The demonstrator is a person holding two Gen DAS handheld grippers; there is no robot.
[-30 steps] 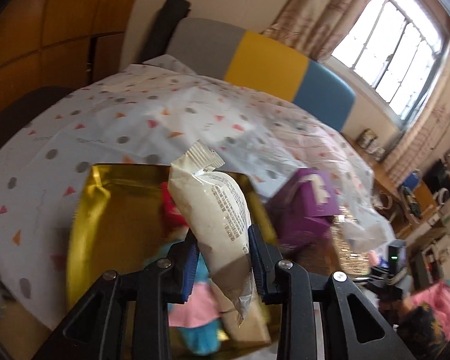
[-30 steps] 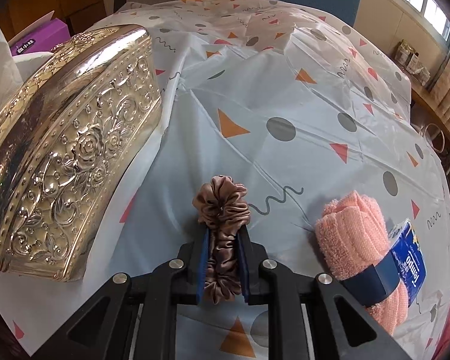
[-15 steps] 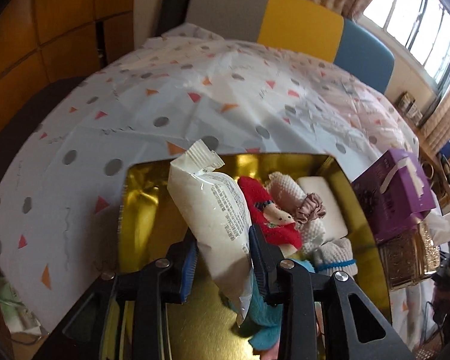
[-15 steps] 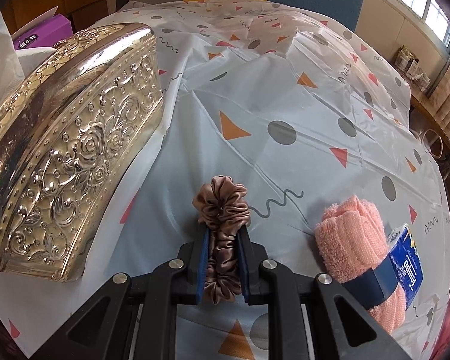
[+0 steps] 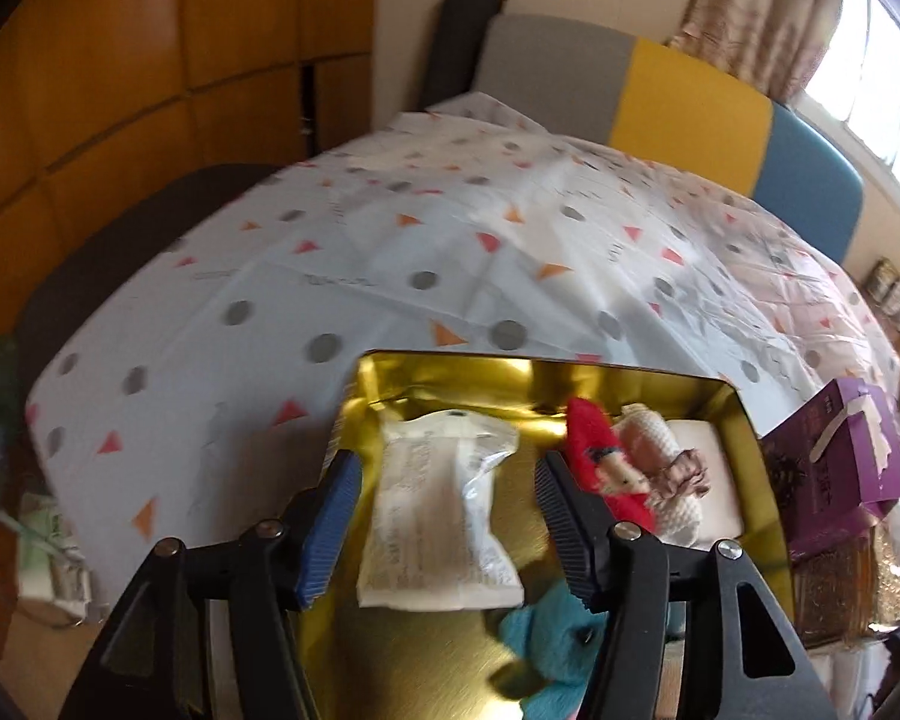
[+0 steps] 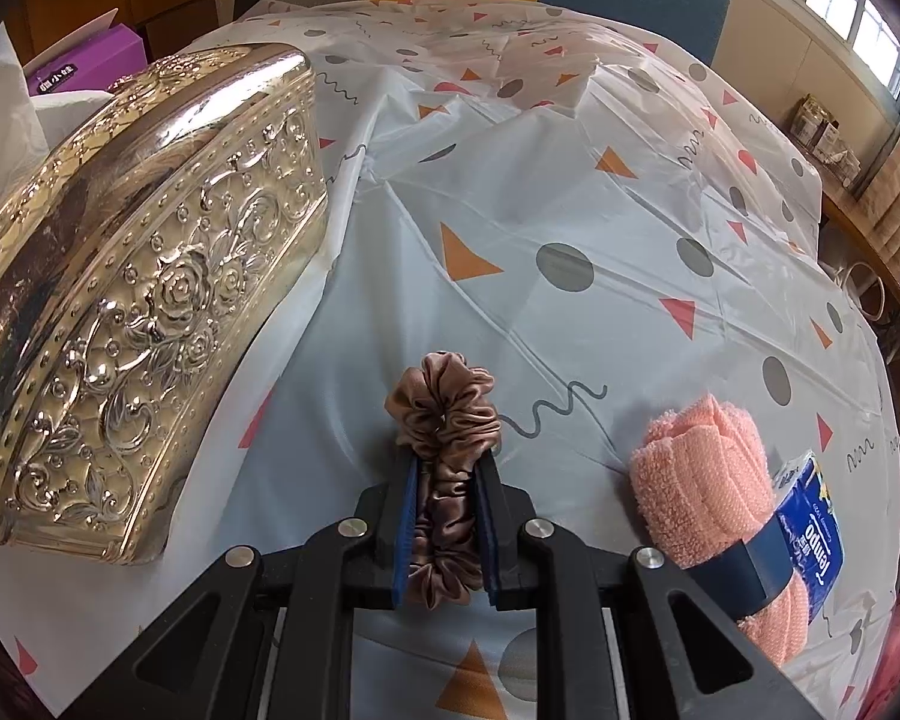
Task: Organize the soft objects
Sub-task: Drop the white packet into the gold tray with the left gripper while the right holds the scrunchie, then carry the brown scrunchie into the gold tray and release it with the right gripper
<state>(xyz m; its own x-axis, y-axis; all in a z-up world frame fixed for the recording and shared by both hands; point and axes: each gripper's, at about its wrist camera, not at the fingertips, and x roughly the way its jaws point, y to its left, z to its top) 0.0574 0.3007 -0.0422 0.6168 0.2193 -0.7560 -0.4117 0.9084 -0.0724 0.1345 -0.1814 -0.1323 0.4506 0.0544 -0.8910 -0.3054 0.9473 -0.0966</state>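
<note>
With the white packet (image 5: 444,516) lying flat on the floor of the gold tin (image 5: 570,373), the left tongs (image 5: 444,525) stand apart on either side of it; the jaws have just been opening and the pads no longer press on the packet. The packet's long axis runs roughly along the line the left tongs point, toward the far wall of the tin. Soft items already fill the right half of the tin: a red plush piece (image 5: 600,468), a white knitted item (image 5: 654,438), a brown scrunchie in the tin (image 5: 684,474) and a teal plush (image 5: 552,636) at the near side.

The right tongs (image 6: 447,516) are clamped on a second brown scrunchie (image 6: 444,414), which stands upright between the pads above the patterned table cover (image 6: 570,210). The embossed gold lid (image 6: 138,276) lies to the left of these tongs, and a rolled pink towel (image 6: 708,468) with a blue tissue pack (image 6: 810,540) lies to their right, near the right edge of the table.

Judgement: the held scrunchie is the next item for the tin, which appears to lie beyond the lid, to the left of the right tongs. The right hand carries it; the left tongs must clear the tin first.
</note>
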